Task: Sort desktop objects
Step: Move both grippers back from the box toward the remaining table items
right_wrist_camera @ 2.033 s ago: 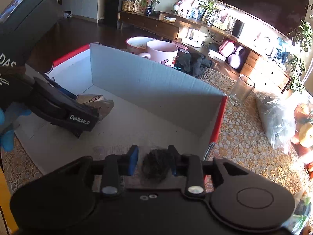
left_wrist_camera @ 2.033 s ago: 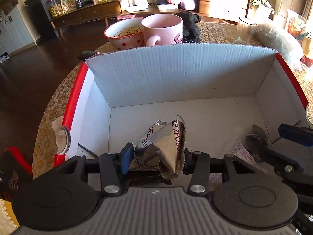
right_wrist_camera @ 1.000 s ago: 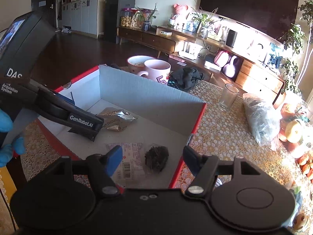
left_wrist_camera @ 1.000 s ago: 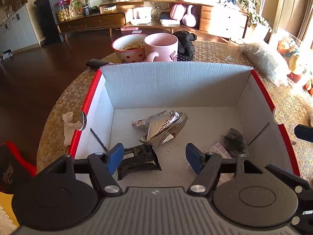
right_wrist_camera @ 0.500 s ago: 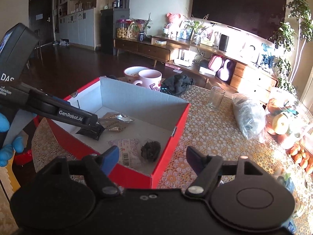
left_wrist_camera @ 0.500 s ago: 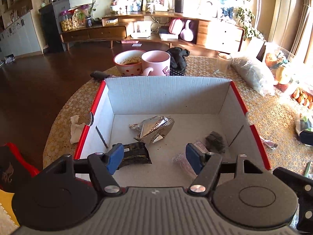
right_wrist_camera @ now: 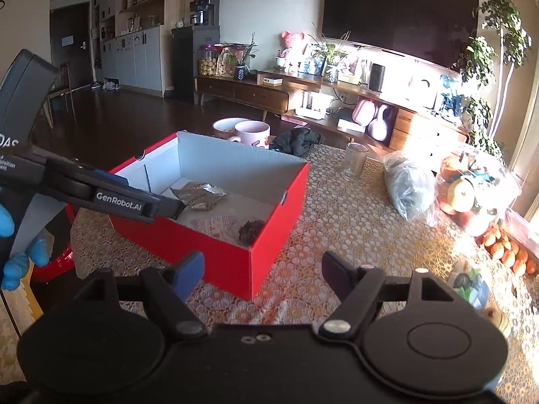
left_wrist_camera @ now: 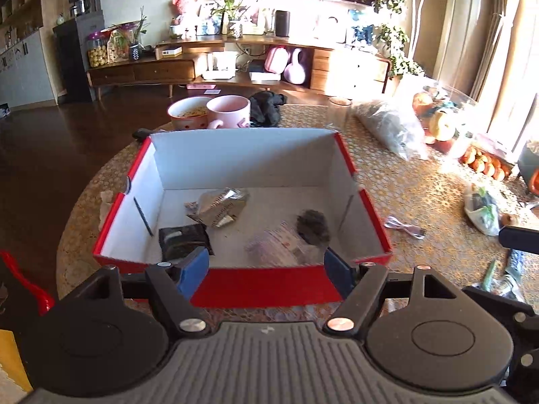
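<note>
A red cardboard box with a white inside stands on the round table; it also shows in the right wrist view. In it lie a silver foil wrapper, a black packet, a printed clear wrapper and a dark fuzzy clump. My left gripper is open and empty, held just before the box's near wall. My right gripper is open and empty, above the table by the box's near right corner.
Behind the box stand a red-dotted bowl, a pink mug, a black cloth and a glass. To the right lie a grey plastic bag, fruit, a white cable and small bags.
Both grippers let go of their items in the box, opened and drew back out of it. The foil wrapper and dark clump now lie on the box floor.
</note>
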{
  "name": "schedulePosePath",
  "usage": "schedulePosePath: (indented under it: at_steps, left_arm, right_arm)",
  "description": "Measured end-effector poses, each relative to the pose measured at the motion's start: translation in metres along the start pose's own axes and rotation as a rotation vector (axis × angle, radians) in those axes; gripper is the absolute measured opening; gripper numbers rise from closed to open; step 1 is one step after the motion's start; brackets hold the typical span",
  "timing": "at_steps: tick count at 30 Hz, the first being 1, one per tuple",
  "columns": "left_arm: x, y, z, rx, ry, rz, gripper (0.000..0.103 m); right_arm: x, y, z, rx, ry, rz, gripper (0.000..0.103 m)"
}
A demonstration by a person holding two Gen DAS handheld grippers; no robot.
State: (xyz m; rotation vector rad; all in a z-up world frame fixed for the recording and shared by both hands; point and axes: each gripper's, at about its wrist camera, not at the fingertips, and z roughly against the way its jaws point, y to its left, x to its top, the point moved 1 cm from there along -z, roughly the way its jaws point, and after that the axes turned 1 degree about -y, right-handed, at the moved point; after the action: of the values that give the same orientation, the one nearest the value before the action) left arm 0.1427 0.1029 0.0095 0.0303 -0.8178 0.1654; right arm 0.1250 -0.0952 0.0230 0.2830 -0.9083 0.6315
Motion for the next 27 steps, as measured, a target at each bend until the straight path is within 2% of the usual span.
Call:
schedulePosePath:
  at_steps: [6,11,27]
  left_arm:
    - [-0.012,-0.018,0.015,-0.034,-0.011,-0.008,0.08]
    - [-0.018,-0.031,0.024,-0.048,-0.027,-0.017,0.08]
    - [-0.051,-0.08,0.033,-0.136,-0.032,-0.102,0.083]
  right_arm:
    - [-0.014,-0.005,0.018,-0.003,-0.012,0.002,0.08]
    - [-0.022,-0.01,0.028,-0.011,-0.027,-0.003,0.082]
    - [-0.067,-0.06,0.06,-0.074,-0.045,-0.147,0.093]
